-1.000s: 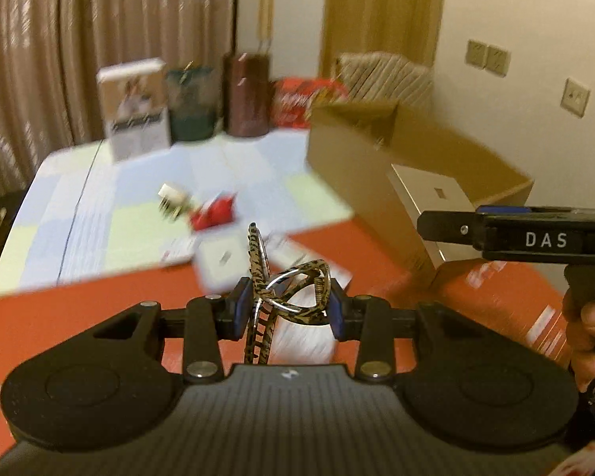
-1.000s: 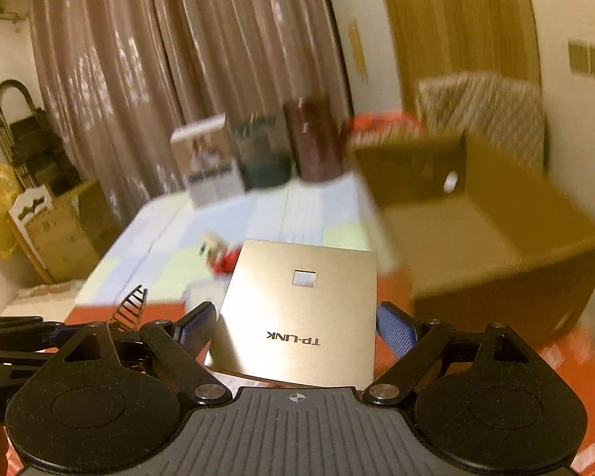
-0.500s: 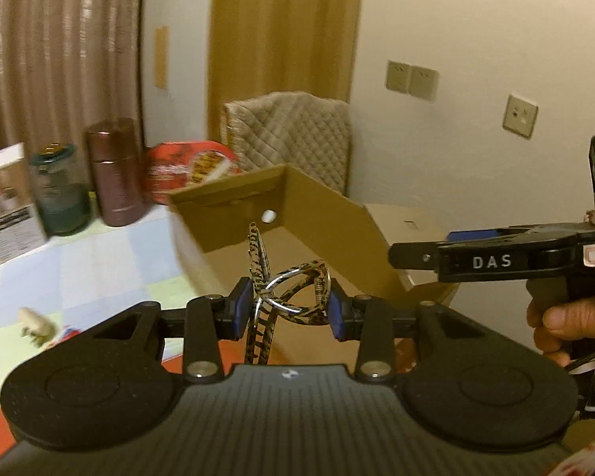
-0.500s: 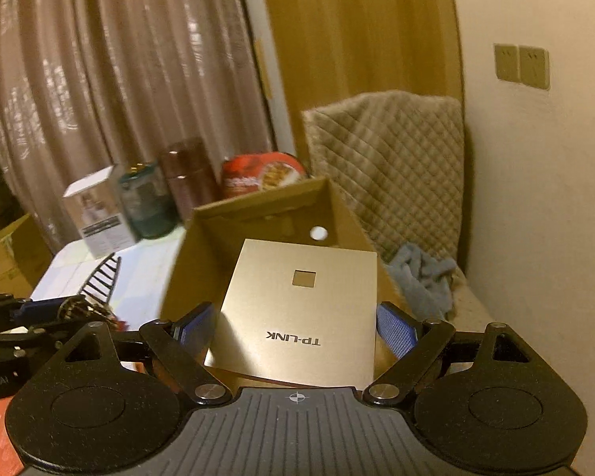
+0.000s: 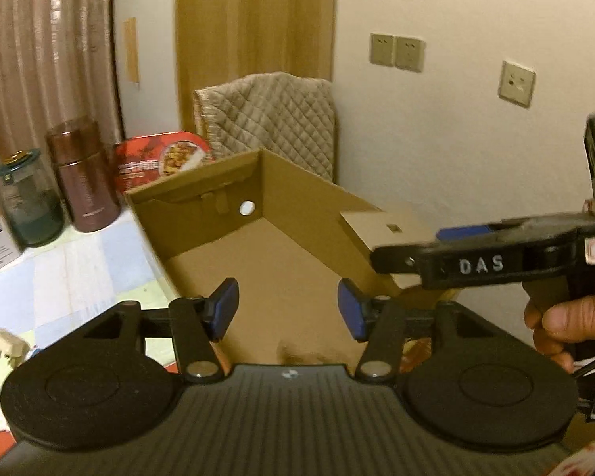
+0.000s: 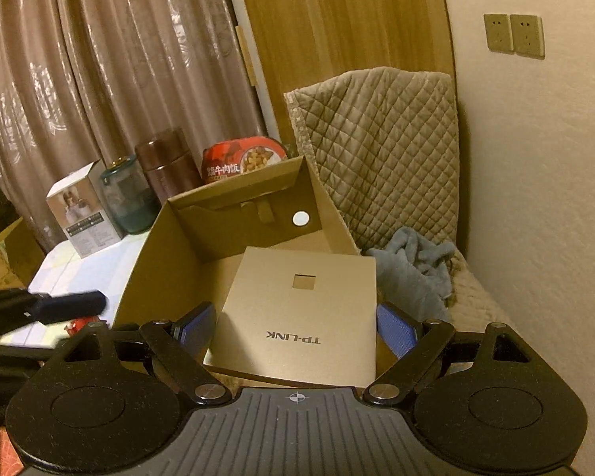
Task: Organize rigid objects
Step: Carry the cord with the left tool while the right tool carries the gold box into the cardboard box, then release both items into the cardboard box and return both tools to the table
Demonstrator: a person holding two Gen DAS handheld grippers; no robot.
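An open cardboard box (image 5: 202, 194) stands on the table, its brown floor bare in the left wrist view. My left gripper (image 5: 287, 313) hovers over its near end with its jaws opening and nothing between the blue pads. A blurred brown smudge (image 5: 297, 351) shows on the box floor just below; I cannot tell what it is. My right gripper (image 6: 297, 329) is shut on a flat gold TP-LINK box (image 6: 301, 317), held over the cardboard box (image 6: 170, 238). From the left wrist view the right gripper (image 5: 380, 256) reaches in from the right, a hand on its handle.
Behind the cardboard box stand a brown canister (image 5: 83, 186), a green glass jar (image 5: 27, 206) and a red food tub (image 5: 162, 162). A white carton (image 6: 83, 214) stands further left. A quilted chair (image 6: 377, 139) with a grey cloth (image 6: 412, 269) is on the right. A white plug (image 5: 8, 347) lies on the tablecloth.
Both grippers swung right from the table to above the cardboard box. The left jaws parted and the leopard-print hair clip they held is gone from them. The right still holds the gold box.
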